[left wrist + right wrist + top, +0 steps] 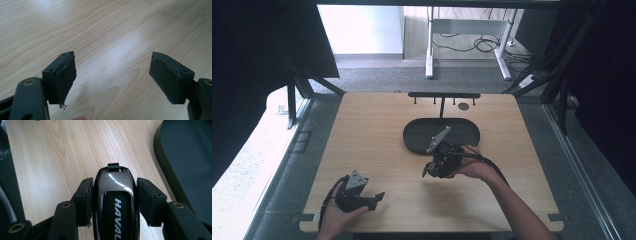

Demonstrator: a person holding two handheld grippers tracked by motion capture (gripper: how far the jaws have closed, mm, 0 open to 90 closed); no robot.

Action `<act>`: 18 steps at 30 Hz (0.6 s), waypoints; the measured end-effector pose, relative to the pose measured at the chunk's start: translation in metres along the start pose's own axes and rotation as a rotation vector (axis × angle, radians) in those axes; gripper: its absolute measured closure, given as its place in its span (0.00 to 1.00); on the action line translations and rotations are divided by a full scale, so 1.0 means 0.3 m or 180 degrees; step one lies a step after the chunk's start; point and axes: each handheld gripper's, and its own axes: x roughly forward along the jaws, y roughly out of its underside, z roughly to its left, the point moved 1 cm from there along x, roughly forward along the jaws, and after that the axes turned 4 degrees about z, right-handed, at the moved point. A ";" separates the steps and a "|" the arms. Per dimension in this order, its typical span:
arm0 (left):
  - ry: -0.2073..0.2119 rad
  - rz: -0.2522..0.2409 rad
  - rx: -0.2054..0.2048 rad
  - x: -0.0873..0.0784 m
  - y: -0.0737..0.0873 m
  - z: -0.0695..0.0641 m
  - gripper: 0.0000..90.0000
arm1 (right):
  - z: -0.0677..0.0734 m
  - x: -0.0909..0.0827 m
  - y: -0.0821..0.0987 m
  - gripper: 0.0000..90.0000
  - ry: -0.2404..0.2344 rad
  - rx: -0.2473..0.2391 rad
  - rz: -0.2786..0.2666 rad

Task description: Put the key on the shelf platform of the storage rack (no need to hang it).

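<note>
You're mid-carry: your right gripper (112,195) has its jaws clamped on the glossy black key fob (115,202) above the tabletop (377,135) just beside the dark oval tray (412,136), left gripper (112,82) wide open and empty, so next probably swing over the tray and release.

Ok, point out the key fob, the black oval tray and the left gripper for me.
key fob (115,202), right gripper view, on its glossy black face.
black oval tray (464,131), high view, on its bare floor.
left gripper (112,80), left gripper view, midway between its open fingertips.
</note>
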 end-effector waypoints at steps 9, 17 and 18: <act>0.0002 0.0003 -0.0003 0.001 0.000 0.000 0.24 | -0.020 -0.019 -0.011 0.55 0.0035 0.0014 -0.0032; 0.0003 0.0006 0.0000 0.003 0.000 -0.001 0.24 | -0.053 -0.031 -0.014 0.55 0.0089 0.0073 -0.0053; 0.0001 0.0009 0.0002 0.003 0.000 -0.002 0.24 | -0.058 -0.033 -0.016 0.55 0.0103 0.0075 -0.0059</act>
